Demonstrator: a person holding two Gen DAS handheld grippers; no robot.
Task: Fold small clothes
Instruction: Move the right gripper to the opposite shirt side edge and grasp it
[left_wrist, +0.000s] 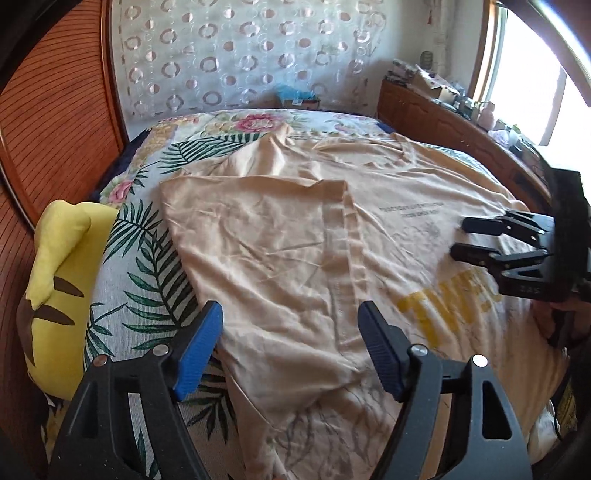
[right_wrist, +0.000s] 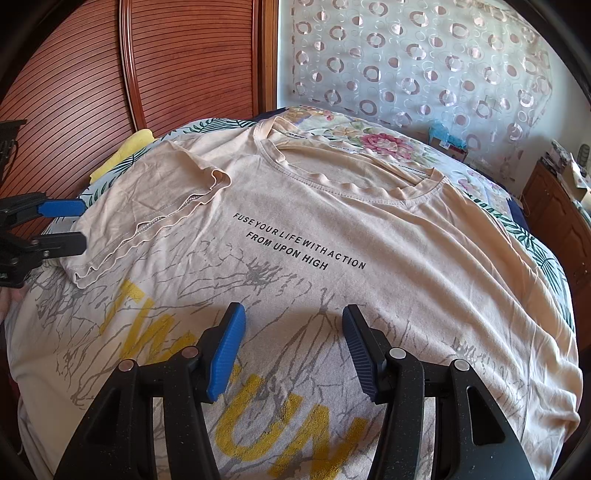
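Observation:
A beige T-shirt (right_wrist: 332, 236) with black text and yellow letters lies spread front up on the bed. Its left sleeve (right_wrist: 147, 210) is folded inward over the chest. In the left wrist view the shirt (left_wrist: 280, 251) fills the middle. My left gripper (left_wrist: 291, 347) is open and empty, just above the folded side of the shirt; it also shows in the right wrist view (right_wrist: 70, 225) beside the sleeve. My right gripper (right_wrist: 293, 350) is open and empty, above the printed lower front; it shows in the left wrist view (left_wrist: 463, 240) at the right.
The bed has a leaf and flower print cover (left_wrist: 147, 258). A yellow plush pillow (left_wrist: 59, 280) lies at the left bed edge. A wooden slatted headboard (right_wrist: 166, 66) and a curtain (right_wrist: 424, 66) stand behind. A cluttered wooden cabinet (left_wrist: 436, 107) runs along the right under a window.

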